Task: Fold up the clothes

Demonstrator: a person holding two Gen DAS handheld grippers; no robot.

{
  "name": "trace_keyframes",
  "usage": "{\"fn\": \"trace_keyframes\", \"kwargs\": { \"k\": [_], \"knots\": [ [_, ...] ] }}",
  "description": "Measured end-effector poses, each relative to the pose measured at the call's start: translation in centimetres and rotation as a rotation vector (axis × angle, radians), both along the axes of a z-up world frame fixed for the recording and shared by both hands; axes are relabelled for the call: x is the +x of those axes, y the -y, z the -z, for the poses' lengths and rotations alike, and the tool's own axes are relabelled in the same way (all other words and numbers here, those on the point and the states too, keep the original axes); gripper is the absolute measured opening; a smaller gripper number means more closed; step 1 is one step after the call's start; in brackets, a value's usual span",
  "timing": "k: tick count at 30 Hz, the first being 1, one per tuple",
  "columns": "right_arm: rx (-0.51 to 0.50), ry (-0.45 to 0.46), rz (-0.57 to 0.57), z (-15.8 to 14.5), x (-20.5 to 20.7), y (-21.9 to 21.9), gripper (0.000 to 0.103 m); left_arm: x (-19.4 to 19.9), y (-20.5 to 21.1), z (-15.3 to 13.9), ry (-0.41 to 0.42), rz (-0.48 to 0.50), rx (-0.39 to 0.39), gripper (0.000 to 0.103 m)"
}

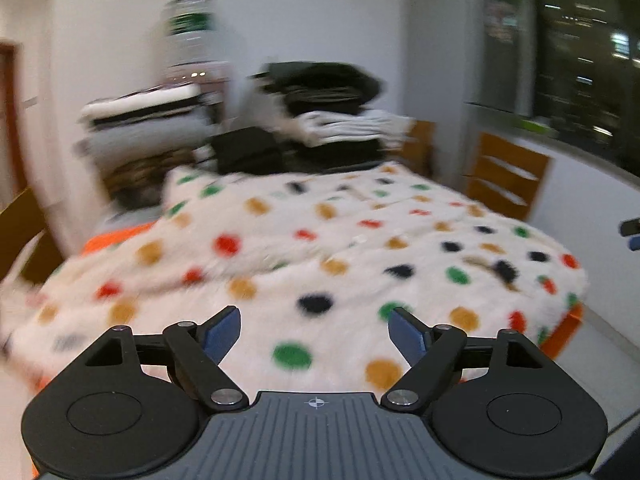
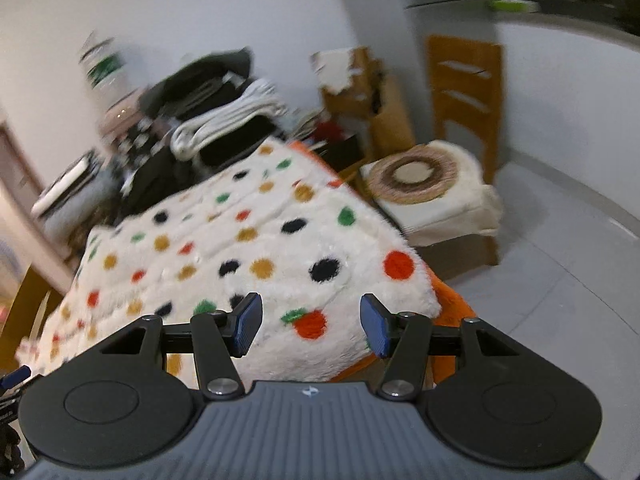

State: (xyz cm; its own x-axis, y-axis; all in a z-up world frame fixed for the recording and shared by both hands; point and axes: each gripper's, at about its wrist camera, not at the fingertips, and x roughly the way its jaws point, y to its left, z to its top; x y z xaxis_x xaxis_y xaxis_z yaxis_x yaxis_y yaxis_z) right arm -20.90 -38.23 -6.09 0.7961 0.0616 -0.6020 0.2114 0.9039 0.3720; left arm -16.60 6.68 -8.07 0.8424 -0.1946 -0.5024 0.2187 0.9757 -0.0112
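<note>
A fluffy white garment with coloured dots (image 1: 320, 248) lies spread over an orange-covered table (image 1: 120, 240). My left gripper (image 1: 316, 330) hovers over its near edge, open, nothing between the blue pads. In the right wrist view the same dotted garment (image 2: 248, 248) fills the middle, its right corner ending above the orange cover (image 2: 452, 300). My right gripper (image 2: 310, 326) is open just above the near right corner, pads apart and not pressing on the fabric. The right gripper's tip (image 1: 632, 232) shows at the left wrist view's right edge.
Stacks of folded dark and white clothes (image 1: 332, 120) sit at the table's far end. Wooden chairs (image 1: 508, 176) stand to the right, one with a cushioned seat (image 2: 432, 192). A wooden chair (image 1: 24, 232) is at the left. Grey tiled floor (image 2: 560, 300) lies to the right.
</note>
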Motion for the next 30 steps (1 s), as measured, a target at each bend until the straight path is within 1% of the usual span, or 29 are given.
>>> {"fn": "trace_keyframes", "kwargs": {
  "k": [2,4,6,8,10,13,15,19,22,25,28,30],
  "knots": [
    [-0.012,-0.002,-0.064,0.5,1.0,1.2,0.062,-2.2,0.7,1.0,-0.003,-0.099,0.012,0.083],
    [-0.02,-0.008,-0.103,1.1,1.7,2.1,0.062,-4.1,1.3,2.1,-0.015,-0.18,0.024,0.083],
    [0.001,-0.018,-0.124,1.8,2.3,3.3,0.063,-6.0,1.7,3.3,-0.029,-0.259,0.03,0.083],
    [0.024,-0.024,-0.122,2.6,2.9,4.4,0.063,-7.3,1.9,4.7,-0.052,-0.326,0.032,0.082],
    [0.033,-0.041,-0.126,3.6,3.4,5.3,0.063,-8.4,1.9,6.2,-0.066,-0.379,0.038,0.082],
    [0.036,-0.059,-0.129,5.0,3.9,6.2,0.063,-9.2,1.7,8.3,-0.09,-0.43,0.04,0.081],
    [0.043,-0.071,-0.13,6.0,4.0,6.6,0.063,-9.2,1.5,9.6,-0.098,-0.441,0.031,0.081],
    [0.06,-0.104,-0.128,7.9,4.5,7.0,0.063,-8.3,0.9,11.8,-0.107,-0.427,-0.011,0.081],
    [0.078,-0.112,-0.126,8.9,4.7,6.9,0.063,-7.4,0.3,13.5,-0.128,-0.382,-0.017,0.081],
    [0.074,-0.12,-0.127,9.6,4.9,6.6,0.063,-5.8,-0.5,14.9,-0.142,-0.341,-0.015,0.081],
    [0.081,-0.132,-0.114,10.1,5.3,6.2,0.065,-4.5,-1.1,15.8,-0.143,-0.314,-0.05,0.08],
    [0.102,-0.129,-0.087,10.4,5.5,6.2,0.066,-4.1,-1.3,16.2,-0.138,-0.285,-0.064,0.08]
  ]
}}
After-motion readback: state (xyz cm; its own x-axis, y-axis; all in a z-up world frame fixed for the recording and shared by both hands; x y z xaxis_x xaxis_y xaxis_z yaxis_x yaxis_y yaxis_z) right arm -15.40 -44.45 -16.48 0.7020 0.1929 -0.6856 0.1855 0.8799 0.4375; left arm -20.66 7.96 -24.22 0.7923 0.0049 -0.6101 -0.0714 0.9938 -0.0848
